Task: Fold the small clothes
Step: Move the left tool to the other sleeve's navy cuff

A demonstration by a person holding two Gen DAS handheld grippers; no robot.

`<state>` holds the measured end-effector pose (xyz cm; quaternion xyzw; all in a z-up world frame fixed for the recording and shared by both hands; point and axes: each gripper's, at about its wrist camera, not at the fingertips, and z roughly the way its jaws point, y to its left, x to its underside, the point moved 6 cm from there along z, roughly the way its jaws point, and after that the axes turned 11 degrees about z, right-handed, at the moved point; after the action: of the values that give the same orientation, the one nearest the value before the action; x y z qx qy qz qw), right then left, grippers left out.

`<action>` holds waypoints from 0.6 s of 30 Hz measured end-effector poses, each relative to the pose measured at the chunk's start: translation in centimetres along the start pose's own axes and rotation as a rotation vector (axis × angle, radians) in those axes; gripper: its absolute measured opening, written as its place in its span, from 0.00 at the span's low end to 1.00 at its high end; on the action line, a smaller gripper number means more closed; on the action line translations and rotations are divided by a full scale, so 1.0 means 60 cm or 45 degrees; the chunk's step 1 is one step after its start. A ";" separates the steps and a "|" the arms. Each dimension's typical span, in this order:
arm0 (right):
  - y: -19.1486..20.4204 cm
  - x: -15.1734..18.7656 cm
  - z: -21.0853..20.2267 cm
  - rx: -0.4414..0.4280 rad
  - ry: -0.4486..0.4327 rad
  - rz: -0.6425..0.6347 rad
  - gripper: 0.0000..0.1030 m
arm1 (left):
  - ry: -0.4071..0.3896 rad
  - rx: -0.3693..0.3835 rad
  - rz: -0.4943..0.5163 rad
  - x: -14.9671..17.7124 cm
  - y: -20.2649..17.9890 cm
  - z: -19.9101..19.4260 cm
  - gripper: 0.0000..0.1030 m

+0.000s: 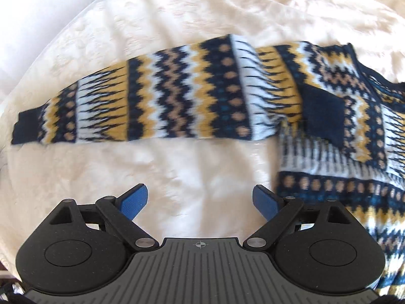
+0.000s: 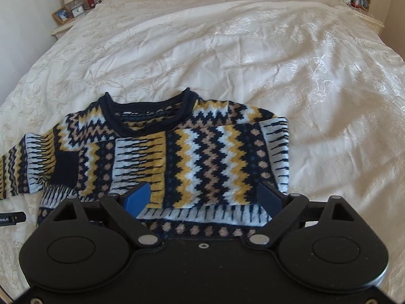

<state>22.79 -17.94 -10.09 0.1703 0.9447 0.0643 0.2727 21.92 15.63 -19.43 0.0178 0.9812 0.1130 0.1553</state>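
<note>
A small knitted sweater [image 2: 192, 152] in navy, yellow, white and tan zigzags lies flat on the bed, neck hole away from me. Its right sleeve is folded across the chest, the dark cuff [image 2: 66, 168] near the left armpit. The left sleeve [image 1: 152, 93] stretches straight out to the left, ending in a navy cuff [image 1: 26, 126]. My left gripper [image 1: 201, 193] is open above bare bedspread just below that sleeve, holding nothing. My right gripper [image 2: 204, 192] is open over the sweater's lower body, nothing between its blue pads [image 2: 138, 197].
The cream embroidered bedspread [image 2: 278, 63] covers the whole bed, with free cloth beyond and to the right of the sweater. A nightstand [image 2: 73, 12] with a lamp, clock and photo frame stands far left. Another nightstand [image 2: 359, 2] is far right. The other gripper's tip [image 2: 12, 219] shows at left.
</note>
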 end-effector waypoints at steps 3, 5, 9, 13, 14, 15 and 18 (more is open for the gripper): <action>0.037 0.020 -0.008 -0.044 -0.019 -0.017 0.96 | 0.011 -0.053 -0.106 0.016 0.082 0.002 0.88; 0.060 0.030 -0.013 -0.058 -0.045 -0.027 0.96 | 0.013 -0.095 -0.163 0.022 0.135 0.005 0.88; 0.099 0.044 -0.018 -0.084 -0.044 -0.034 0.97 | -0.005 -0.163 -0.257 0.020 0.221 0.013 0.88; 0.131 0.055 -0.021 -0.097 -0.036 -0.028 0.97 | -0.013 -0.177 -0.352 0.013 0.287 0.031 0.88; 0.137 0.057 -0.021 -0.098 -0.032 -0.026 0.97 | -0.010 -0.179 -0.372 0.012 0.299 0.037 0.88; 0.144 0.059 -0.020 -0.100 -0.027 -0.023 0.97 | -0.009 -0.180 -0.389 0.010 0.308 0.042 0.88; 0.159 0.062 -0.018 -0.098 -0.017 -0.017 0.97 | 0.002 -0.175 -0.452 0.014 0.337 0.064 0.88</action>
<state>22.01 -7.77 -8.96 0.1539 0.9408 0.0976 0.2859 22.28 36.22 -18.65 -0.1664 0.9590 0.1504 0.1731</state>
